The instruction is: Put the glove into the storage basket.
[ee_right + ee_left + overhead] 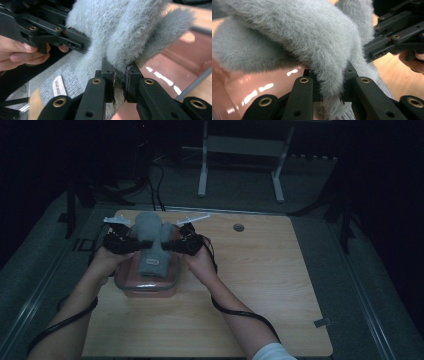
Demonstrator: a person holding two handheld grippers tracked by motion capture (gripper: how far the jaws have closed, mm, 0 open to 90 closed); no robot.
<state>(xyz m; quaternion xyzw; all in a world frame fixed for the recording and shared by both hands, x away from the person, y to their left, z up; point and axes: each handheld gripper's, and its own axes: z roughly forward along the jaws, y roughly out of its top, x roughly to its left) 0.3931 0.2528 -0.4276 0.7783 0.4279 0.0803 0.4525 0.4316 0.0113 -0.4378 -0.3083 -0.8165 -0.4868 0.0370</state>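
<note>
Bench (260, 285): pale wood, lit dimly; a small round port is seen toward its 1 o'clock corner.

Pink container (146, 282): a lidded plastic box, set at the bench's 9 o'clock side, just under both hands. Its glossy wall is seen below the fabric in the left gripper view (257, 87).

Grey fuzzy garment (150, 237): draped over the container, its fluffy upper part raised toward 12 o'clock, a knit section with a small label lying flat on the lid (60, 86). It looks like a glove or sock; which one cannot be told.

Left claw (333, 93): clamped narrow on a fold of the fuzzy fabric at the garment's 9 o'clock edge.

Right claw (120, 85): likewise pinched tight on the fabric, at the 3 o'clock edge.

Risks, as judged:
- Only pile fibres may be pinched; the garment could slip free if it is pulled apart.
- Uneven pull from the two sides could twist the fabric.
- The trailing knit end could drag on the container and shift it toward the bench edge.
</note>
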